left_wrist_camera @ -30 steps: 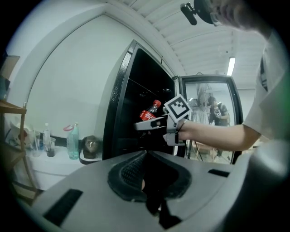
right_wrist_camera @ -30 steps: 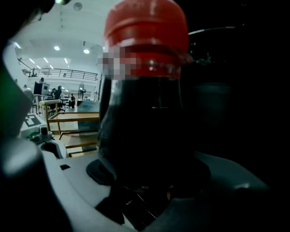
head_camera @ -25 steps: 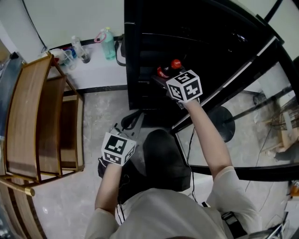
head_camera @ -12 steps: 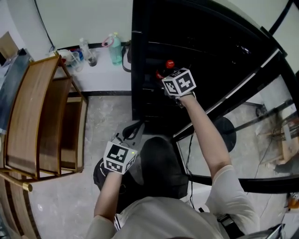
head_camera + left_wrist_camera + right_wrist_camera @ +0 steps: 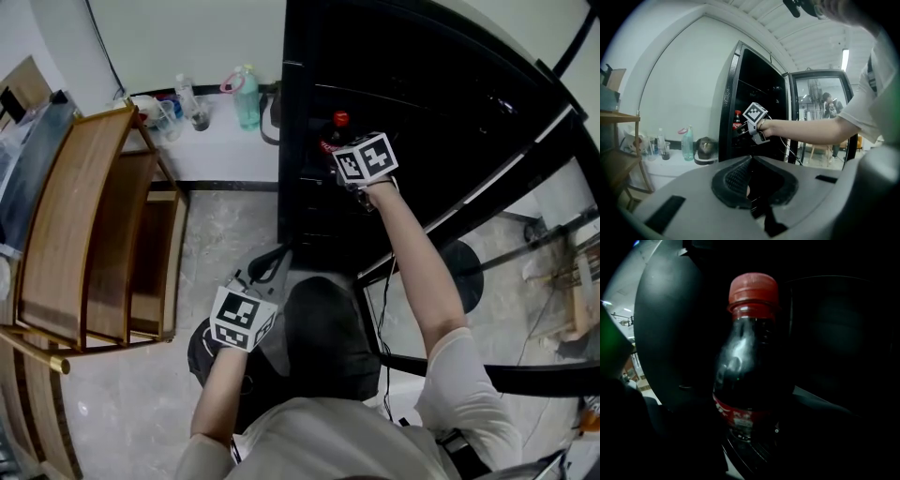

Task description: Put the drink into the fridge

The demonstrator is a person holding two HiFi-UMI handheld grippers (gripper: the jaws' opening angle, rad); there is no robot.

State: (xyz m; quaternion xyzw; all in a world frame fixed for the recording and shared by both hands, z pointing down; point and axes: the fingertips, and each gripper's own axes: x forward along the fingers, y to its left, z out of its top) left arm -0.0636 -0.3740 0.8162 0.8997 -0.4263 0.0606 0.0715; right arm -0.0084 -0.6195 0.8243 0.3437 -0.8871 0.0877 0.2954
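reaching further, right gripper (image 5: pixel 339 155) carrying drink (image 5: pixel 341 120) deeper into fridge (image 5: pixel 441 103)

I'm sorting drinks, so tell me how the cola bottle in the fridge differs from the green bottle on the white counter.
The cola bottle is dark with a red cap and red label; the green bottle is pale and see-through with a pink loop on top. The cola bottle is inside the black fridge, in the right claw; the green bottle stands free on the white counter. Both are upright.
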